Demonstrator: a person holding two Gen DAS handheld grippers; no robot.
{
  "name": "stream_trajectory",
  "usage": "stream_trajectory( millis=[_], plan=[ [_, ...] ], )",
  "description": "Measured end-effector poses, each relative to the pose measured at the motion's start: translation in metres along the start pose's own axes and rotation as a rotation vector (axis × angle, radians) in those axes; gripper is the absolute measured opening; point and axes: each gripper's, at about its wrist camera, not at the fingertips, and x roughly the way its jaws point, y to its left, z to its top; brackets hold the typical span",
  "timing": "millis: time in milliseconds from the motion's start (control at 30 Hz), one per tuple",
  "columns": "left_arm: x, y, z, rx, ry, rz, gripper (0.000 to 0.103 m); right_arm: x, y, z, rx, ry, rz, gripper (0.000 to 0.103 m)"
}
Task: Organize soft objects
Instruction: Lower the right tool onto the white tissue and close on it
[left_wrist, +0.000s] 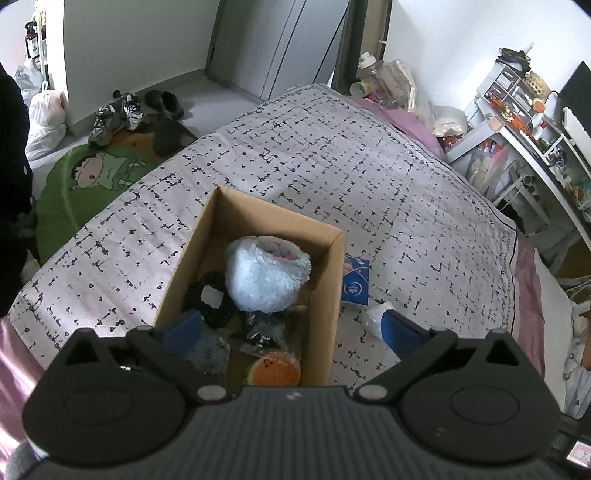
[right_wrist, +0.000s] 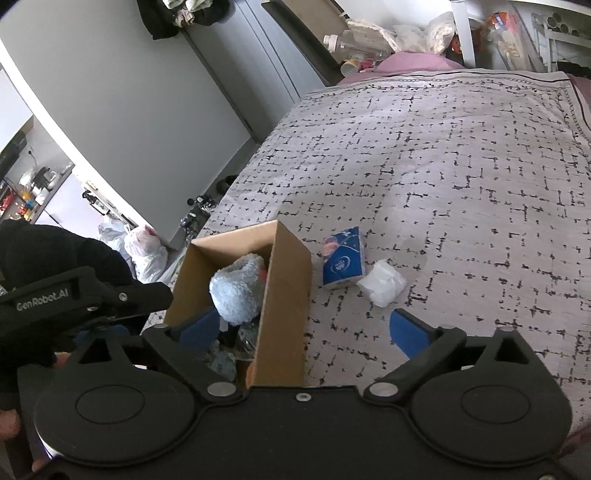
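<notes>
Both your grippers are spread wide w/ nothing gripped: left gripper (left_wrist: 291, 328) straddles the cardboard box (left_wrist: 334, 295) at frame centre, right gripper (right_wrist: 308, 328) spans its right wall. Fluffy white plush (left_wrist: 266, 277) sits inside the box. Blue tissue pack (right_wrist: 341, 258) & white wad (right_wrist: 382, 282) lie on the bedspread (right_wrist: 461, 166), right of box.

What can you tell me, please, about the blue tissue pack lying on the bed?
The blue tissue pack is a small soft rectangular packet in glossy blue wrap with a white round logo and a pinkish print at one end. It lies flat on the patterned bedspread, just beside the cardboard box, outside it. A crumpled white tissue wad rests against its corner. Neither gripper touches it.
</notes>
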Motion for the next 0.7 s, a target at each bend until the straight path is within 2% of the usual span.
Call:
stream_trajectory(
  millis=[367, 700],
  plan=[
    [-0.001, -0.019, -0.010, 0.041, 0.005, -0.019, 0.102, -0.007, -0.027, -0.004, 0.008, -0.010, -0.041, 0.102],
    [0.012, -0.044, -0.013, 0.050, 0.069, -0.013, 0.102, -0.004, -0.036, 0.004, -0.114, 0.032, -0.058, 0.102]
  ],
)
